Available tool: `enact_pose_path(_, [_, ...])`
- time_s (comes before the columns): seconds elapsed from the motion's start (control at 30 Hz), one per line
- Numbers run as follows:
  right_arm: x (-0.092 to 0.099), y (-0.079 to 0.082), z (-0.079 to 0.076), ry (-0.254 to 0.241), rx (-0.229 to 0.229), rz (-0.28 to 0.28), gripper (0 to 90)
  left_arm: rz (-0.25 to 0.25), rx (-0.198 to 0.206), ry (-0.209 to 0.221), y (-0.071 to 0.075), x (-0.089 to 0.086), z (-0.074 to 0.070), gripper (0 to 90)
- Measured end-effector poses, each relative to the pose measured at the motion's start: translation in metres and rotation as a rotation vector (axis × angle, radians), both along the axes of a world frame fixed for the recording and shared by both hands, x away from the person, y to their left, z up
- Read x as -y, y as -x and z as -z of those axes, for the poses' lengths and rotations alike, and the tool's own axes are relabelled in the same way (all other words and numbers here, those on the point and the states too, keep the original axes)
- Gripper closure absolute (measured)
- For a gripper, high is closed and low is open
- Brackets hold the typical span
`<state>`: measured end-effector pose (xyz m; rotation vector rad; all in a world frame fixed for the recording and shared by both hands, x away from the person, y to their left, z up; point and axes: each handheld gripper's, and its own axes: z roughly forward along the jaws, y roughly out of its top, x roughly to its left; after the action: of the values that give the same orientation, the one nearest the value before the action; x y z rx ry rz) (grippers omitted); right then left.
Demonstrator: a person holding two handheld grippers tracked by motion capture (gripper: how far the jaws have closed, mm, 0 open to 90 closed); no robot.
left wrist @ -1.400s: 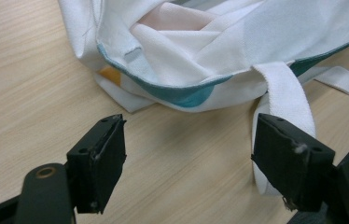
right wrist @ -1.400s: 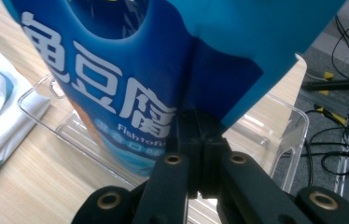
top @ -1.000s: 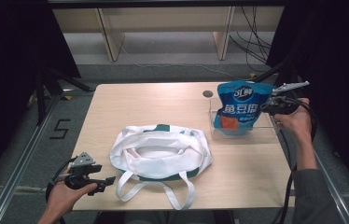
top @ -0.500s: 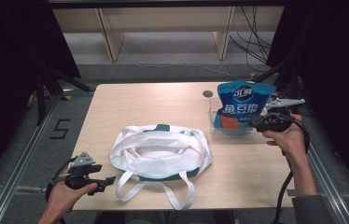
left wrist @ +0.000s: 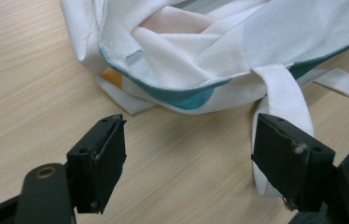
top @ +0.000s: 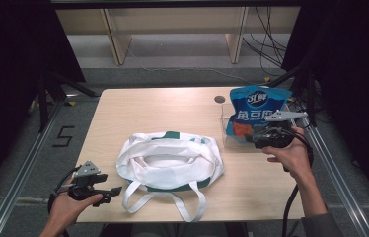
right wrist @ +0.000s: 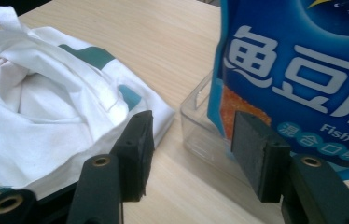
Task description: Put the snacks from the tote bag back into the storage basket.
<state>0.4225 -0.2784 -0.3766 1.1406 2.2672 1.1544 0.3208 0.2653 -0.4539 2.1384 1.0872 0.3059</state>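
R gripper (right wrist: 189, 154) half-open, just opening, nothing held, beside snack bag (right wrist: 298, 70); L gripper (left wrist: 189, 163) wide, empty.

A blue snack bag (top: 257, 112) stands upright in a clear plastic box (top: 232, 138) at the table's right edge, near a white tote bag (top: 170, 160)
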Motion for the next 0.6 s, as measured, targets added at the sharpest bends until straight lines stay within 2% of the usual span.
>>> enact_pose_path(0.13, [-0.005, 0.005, 0.003, -0.001, -0.007, -0.006, 48.7, 0.004, 0.002, -0.003, 0.000, 0.000, 0.000, 24.3])
enact_pose_path(0.17, [-0.008, 0.009, 0.004, -0.011, -0.030, 0.010, 48.4, 0.004, 0.001, -0.003, 0.000, 0.000, 0.000, 24.3])
enact_pose_path(0.27, [-0.010, 0.010, 0.010, 0.008, 0.004, -0.012, 47.3, 0.002, -0.001, -0.003, 0.000, 0.000, 0.000, 24.2])
enact_pose_path(0.3, [-0.012, 0.012, 0.011, -0.010, -0.015, 0.000, 47.1, 0.004, -0.001, -0.006, 0.000, 0.000, 0.000, 24.3])
enact_pose_path(0.37, [-0.014, 0.014, 0.014, -0.003, -0.027, -0.010, 46.0, 0.000, 0.006, -0.017, 0.000, 0.000, 0.000, 24.3])
enact_pose_path(0.47, [-0.017, 0.015, 0.018, 0.012, -0.005, -0.028, 42.9, 0.000, 0.006, -0.016, 0.000, 0.000, 0.000, 24.2])
enact_pose_path(0.53, [-0.021, 0.018, 0.020, -0.009, -0.002, -0.020, 41.7, 0.001, -0.001, -0.023, 0.001, 0.000, -0.001, 24.2])
enact_pose_path(0.57, [-0.022, 0.020, 0.020, -0.011, -0.022, -0.022, 41.0, 0.002, -0.002, -0.024, 0.001, 0.000, -0.001, 24.2])
enact_pose_path(0.6, [-0.023, 0.021, 0.021, -0.016, -0.012, -0.023, 40.2, 0.004, -0.002, -0.026, 0.001, 0.000, -0.001, 24.3])
